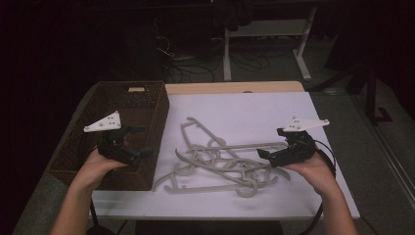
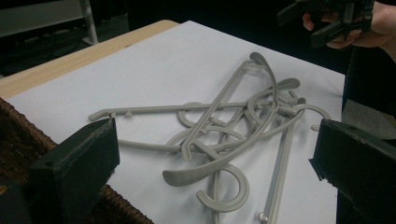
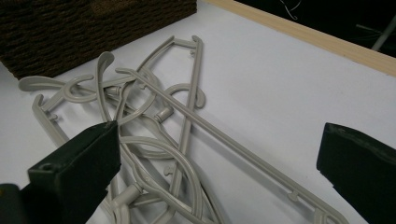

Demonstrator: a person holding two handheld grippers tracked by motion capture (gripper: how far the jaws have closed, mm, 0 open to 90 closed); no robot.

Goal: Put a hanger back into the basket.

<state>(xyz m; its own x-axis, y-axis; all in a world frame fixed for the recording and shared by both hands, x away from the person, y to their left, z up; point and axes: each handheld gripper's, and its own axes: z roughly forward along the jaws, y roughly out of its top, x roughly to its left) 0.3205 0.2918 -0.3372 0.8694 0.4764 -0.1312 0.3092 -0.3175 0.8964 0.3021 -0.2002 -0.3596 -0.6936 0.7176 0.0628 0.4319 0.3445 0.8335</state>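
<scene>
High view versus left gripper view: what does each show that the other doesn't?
High view alone: the whole basket with the left gripper over it, both forearms, the table's near edge and the desk legs behind. Left gripper view alone: its own two jaws standing wide apart with nothing between them, and a close look at the hooks. Both: the tangled hangers on the white sheet, the wooden table edge and the right gripper, open.

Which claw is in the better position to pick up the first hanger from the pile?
Probably the right claw. It is open and hovers at the edge of the tangled hangers, almost over a long bar. The left claw, also open, is above the wicker basket, farther from the pile.
</scene>
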